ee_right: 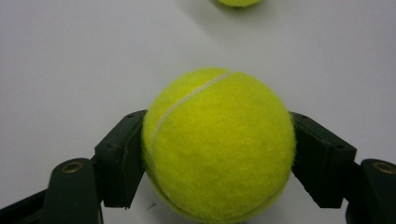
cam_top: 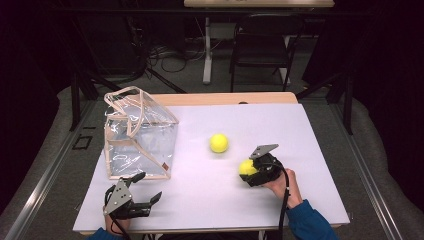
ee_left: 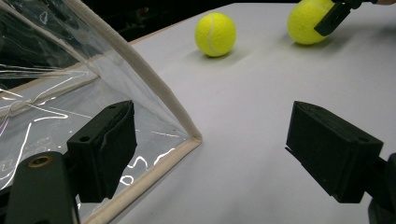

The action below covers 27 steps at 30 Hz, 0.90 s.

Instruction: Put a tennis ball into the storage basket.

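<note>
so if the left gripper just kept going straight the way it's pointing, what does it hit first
Probably the near corner of the clear bag: its trimmed edge lies between the open jaws of the left gripper, toward its left jaw. Beyond that lies bare table, then the loose tennis ball. Depth is hard to judge.

You had the high view looking down over the table point(cam_top: 210, 200), both gripper views low, sharing the far tennis ball point(ee_left: 215, 34).
</note>
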Each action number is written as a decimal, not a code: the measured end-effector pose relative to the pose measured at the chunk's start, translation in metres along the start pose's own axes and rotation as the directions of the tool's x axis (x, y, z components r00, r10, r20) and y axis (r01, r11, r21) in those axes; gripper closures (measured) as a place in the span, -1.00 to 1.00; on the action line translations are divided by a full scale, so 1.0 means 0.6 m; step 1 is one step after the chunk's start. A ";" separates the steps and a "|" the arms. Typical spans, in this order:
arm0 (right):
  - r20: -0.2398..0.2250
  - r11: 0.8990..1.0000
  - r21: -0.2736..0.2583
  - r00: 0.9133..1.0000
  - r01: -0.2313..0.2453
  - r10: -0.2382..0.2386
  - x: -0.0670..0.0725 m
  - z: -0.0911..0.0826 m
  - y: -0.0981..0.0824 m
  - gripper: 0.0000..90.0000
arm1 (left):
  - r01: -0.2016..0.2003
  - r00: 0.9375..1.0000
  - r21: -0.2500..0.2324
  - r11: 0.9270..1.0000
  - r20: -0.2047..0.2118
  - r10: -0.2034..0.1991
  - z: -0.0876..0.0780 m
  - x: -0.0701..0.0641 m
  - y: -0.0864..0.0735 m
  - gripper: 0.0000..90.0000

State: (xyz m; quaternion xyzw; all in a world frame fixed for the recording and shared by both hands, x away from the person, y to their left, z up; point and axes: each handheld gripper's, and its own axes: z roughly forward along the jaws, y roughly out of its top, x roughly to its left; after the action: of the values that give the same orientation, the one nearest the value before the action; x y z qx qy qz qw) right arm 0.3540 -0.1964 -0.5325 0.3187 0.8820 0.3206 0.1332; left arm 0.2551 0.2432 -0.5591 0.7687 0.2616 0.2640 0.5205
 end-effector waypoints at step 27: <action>0.021 0.978 -0.211 1.000 0.007 -0.003 0.016 -0.055 0.014 -0.42 | 0.000 1.000 -0.005 1.000 0.004 0.000 -0.002 -0.001 0.000 -0.64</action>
State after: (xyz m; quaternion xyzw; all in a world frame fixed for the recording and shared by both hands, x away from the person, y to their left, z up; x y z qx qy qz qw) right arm 0.3360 -0.2011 -0.5023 0.3039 0.8424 0.4086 0.1761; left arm 0.2538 0.2434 -0.5590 0.7679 0.2597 0.2632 0.5231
